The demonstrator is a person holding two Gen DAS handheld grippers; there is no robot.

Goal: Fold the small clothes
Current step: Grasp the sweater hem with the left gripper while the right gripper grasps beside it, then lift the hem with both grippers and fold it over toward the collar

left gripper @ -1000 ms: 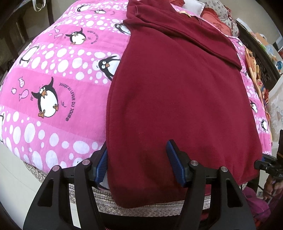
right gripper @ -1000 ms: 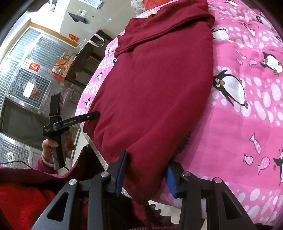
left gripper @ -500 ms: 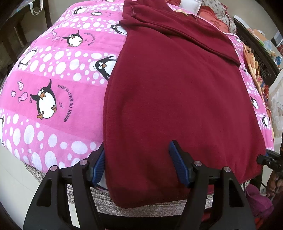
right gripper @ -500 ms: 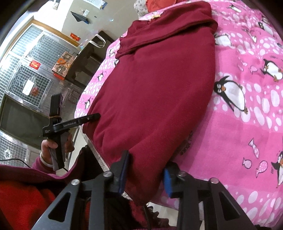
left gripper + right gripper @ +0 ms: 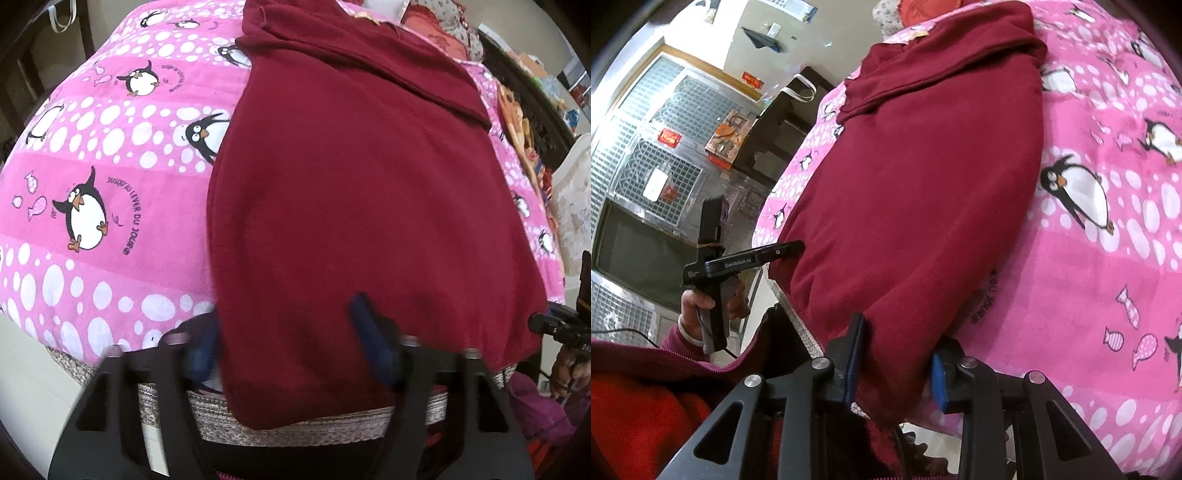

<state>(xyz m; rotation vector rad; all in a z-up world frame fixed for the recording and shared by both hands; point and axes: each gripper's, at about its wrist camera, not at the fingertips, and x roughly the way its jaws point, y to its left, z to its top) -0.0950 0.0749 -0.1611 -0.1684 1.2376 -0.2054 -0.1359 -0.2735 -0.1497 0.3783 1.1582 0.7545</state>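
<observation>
A dark red sweater (image 5: 351, 192) lies flat on a pink penguin blanket (image 5: 110, 192), its sleeves folded across the far end. Its near hem hangs over the bed edge. My left gripper (image 5: 291, 347) is open, its blue pads straddling the hem's near left corner. My right gripper (image 5: 895, 363) is open around the hem's other near corner, with the cloth bulging between the pads. The sweater also shows in the right wrist view (image 5: 923, 177). The left gripper and its hand show there (image 5: 738, 262) at the bed edge.
A woven trim (image 5: 295, 417) runs along the bed edge under the hem. Red and patterned pillows (image 5: 436, 33) lie at the far end. A dark cabinet (image 5: 783, 122) and metal grille doors (image 5: 646, 155) stand beyond the bed.
Both grippers have moved a little forward over the hem. The right jaws have narrowed slightly around the cloth. The sweater has not moved.
</observation>
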